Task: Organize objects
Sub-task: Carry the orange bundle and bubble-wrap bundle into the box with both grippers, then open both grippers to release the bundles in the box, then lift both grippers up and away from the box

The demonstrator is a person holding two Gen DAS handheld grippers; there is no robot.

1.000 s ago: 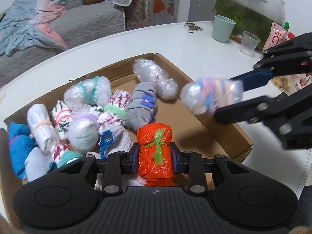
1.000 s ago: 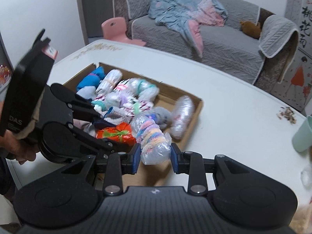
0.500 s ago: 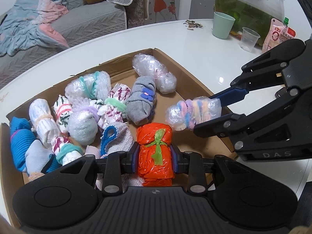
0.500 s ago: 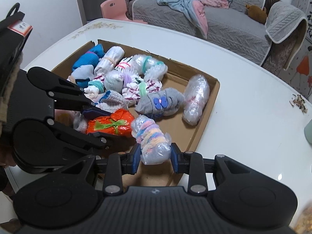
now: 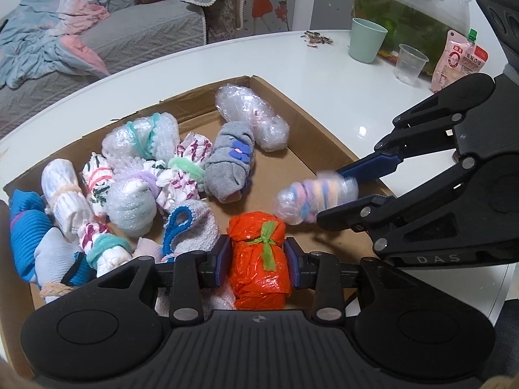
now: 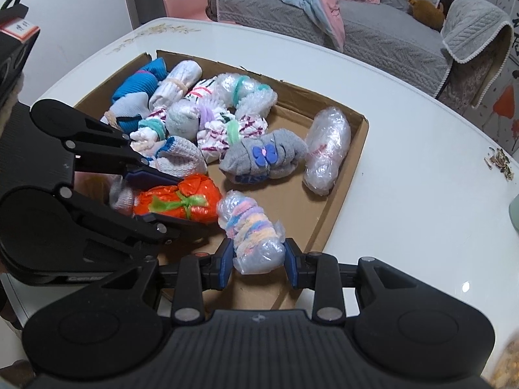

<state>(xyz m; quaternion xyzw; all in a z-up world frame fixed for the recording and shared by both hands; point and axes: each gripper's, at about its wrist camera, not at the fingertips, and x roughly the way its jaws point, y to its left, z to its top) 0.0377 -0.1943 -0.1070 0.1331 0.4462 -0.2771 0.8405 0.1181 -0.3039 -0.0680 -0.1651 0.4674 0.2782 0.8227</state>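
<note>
The cardboard tray (image 6: pixel 352 175) fills the middle of the right wrist view, a shallow, stiff box on the white table (image 6: pixel 405 162), with most of its wrapped rolls packed into its upper-left half and bare floor toward the lower right.

The left gripper (image 5: pixel 256 264) sits at the bottom centre of its own view with the orange bundle (image 5: pixel 258 259) between its pads. Its jaws have just been opening, and a thin gap seems to show on each side, though the fisheye makes that hard to swear to; I judge the bundle released onto the tray floor. It looks like crinkly, slippery plastic film tied with a green strip: light, soft and crushable.

The right gripper (image 6: pixel 259 261) is clenched on the pastel roll (image 6: pixel 251 236), low in the frame over the tray's near edge, just beside the orange bundle. Clear film over soft fabric will likely yield and slide, so the hold belongs across its middle, where the coloured bands bulk out, with gentle pressure.
</note>
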